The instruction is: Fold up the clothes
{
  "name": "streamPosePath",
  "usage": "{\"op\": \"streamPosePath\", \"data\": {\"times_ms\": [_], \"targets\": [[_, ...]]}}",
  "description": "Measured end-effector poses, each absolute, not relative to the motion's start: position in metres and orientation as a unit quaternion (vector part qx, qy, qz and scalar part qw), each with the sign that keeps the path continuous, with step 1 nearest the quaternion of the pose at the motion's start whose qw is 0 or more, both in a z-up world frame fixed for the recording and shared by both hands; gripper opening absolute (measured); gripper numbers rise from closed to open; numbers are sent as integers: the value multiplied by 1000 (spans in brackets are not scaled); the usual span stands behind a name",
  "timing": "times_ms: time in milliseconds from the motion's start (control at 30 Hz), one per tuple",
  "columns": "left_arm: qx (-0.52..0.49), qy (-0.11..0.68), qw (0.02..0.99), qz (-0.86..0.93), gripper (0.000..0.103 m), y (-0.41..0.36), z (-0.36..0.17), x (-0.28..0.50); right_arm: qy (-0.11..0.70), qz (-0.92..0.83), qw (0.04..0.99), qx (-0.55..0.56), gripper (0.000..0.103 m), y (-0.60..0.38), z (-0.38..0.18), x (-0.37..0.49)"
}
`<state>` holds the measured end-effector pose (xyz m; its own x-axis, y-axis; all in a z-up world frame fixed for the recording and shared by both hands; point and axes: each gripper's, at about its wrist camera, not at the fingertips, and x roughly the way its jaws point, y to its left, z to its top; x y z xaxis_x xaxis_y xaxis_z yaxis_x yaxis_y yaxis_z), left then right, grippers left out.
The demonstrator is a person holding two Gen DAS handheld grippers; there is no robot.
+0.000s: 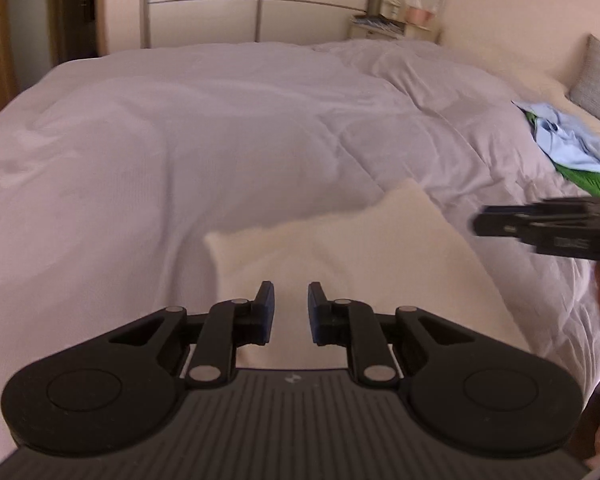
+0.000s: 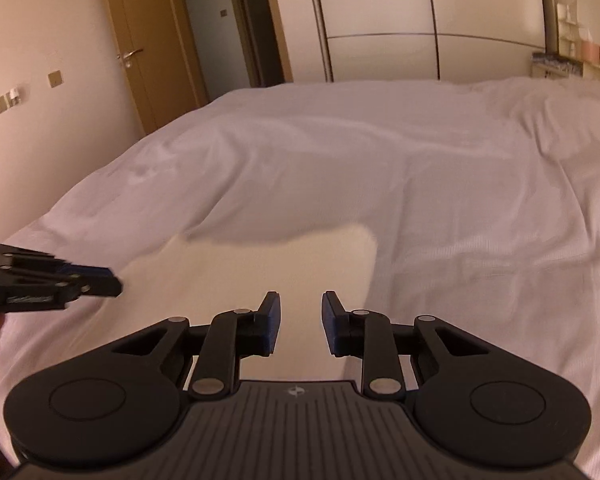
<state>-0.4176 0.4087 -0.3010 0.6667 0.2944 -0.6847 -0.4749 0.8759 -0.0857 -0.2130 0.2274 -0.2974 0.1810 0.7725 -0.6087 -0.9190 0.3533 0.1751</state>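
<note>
Cream cloth point(image 1: 364, 256) lies flat on the near edge of the bed point(image 1: 180, 140), directly under both grippers. Outline is roughly rectangular with one clean far corner; edges look straight, surface smooth and matte, maybe a knit or fleece — motion blur hides the weave. It could be a piece already folded into a compact panel or one laid flat for folding; the pictures fit either.

Left gripper point(image 1: 291, 312): fingers parted, nothing between the pads, hovering above the near part of the cloth. Right gripper point(image 2: 301, 322): likewise parted and empty, above the same cloth from the other side. Both hang low and side by side, probably because a soft sheet needs two holds to move evenly.

Bed cover is pale lilac-white, quilted-looking, with soft creases — a yielding base.

Further out, a crumpled heap of light-blue and green clothes point(image 1: 572, 148) sits near the grey headboard point(image 1: 598, 80), well apart from the cream piece.
</note>
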Motion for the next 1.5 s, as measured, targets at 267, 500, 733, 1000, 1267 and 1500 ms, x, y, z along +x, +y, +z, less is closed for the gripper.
{"op": "streamPosePath", "data": {"times_ms": [267, 500, 733, 1000, 1267, 1500], "targets": [[-115, 400, 881, 226, 15, 439, -347, -368, 392, 542, 734, -116, 28, 287, -354, -169], [-152, 374, 880, 249, 14, 434, -333, -394, 395, 536, 741, -87, 28, 270, -345, -170], [-153, 342, 900, 225, 16, 361, -292, -451, 362, 545, 755, -31, 29, 186, -306, -221], [-186, 347, 883, 257, 24, 311, -326, -489, 374, 553, 742, -65, 30, 134, -326, -300], [-200, 348, 863, 308, 24, 292, -319, -491, 379, 540, 746, -96, 35, 147, -327, -309], [-183, 358, 852, 335, 24, 265, -305, -493, 354, 549, 752, -86, 35, 117, -321, -334]]}}
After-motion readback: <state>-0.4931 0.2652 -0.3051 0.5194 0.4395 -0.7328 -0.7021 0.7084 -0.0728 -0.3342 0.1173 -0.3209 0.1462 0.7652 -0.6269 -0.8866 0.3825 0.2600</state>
